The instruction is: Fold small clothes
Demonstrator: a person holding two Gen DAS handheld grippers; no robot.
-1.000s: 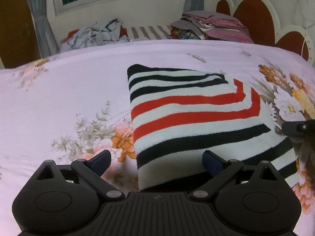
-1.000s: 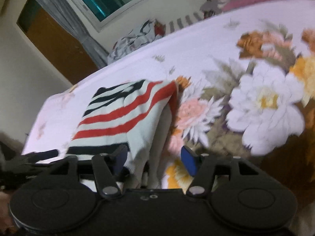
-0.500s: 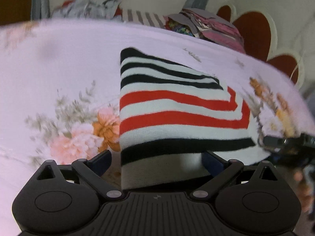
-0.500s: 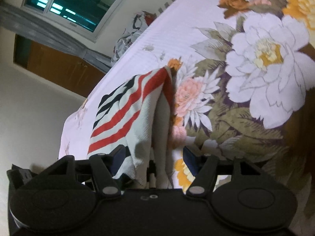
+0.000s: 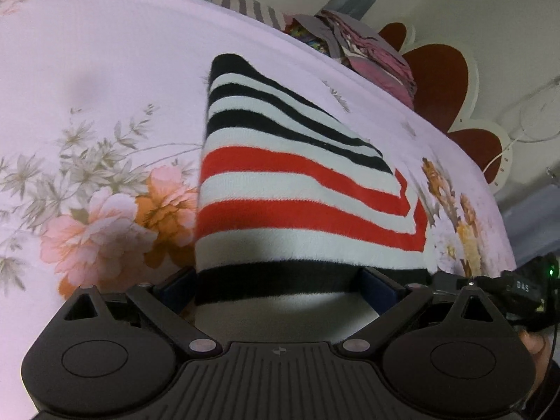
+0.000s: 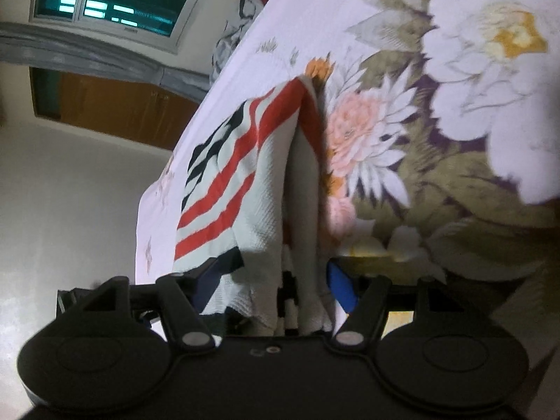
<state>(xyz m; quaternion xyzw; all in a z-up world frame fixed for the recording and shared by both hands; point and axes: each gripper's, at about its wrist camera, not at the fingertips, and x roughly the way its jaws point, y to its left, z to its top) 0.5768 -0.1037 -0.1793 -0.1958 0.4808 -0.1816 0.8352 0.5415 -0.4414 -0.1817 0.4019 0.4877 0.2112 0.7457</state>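
A folded striped knit garment, white with black and red stripes, lies on the floral bed sheet. Its near edge lies between the open jaws of my left gripper, whose fingers stand wide on either side of it. In the right wrist view the same garment runs in between the fingers of my right gripper, layered edges bunched between the jaws, which stand apart. The right gripper also shows at the right edge of the left wrist view.
Piles of clothes lie at the far side of the bed, by the red and white headboard. A window and a brown wooden door are beyond the bed. The bed's edge is near the right gripper.
Both grippers have moved forward onto the garment's near edge, so it now reaches deeper between the fingers. The right wrist view has tilted steeply. The jaws stayed apart.
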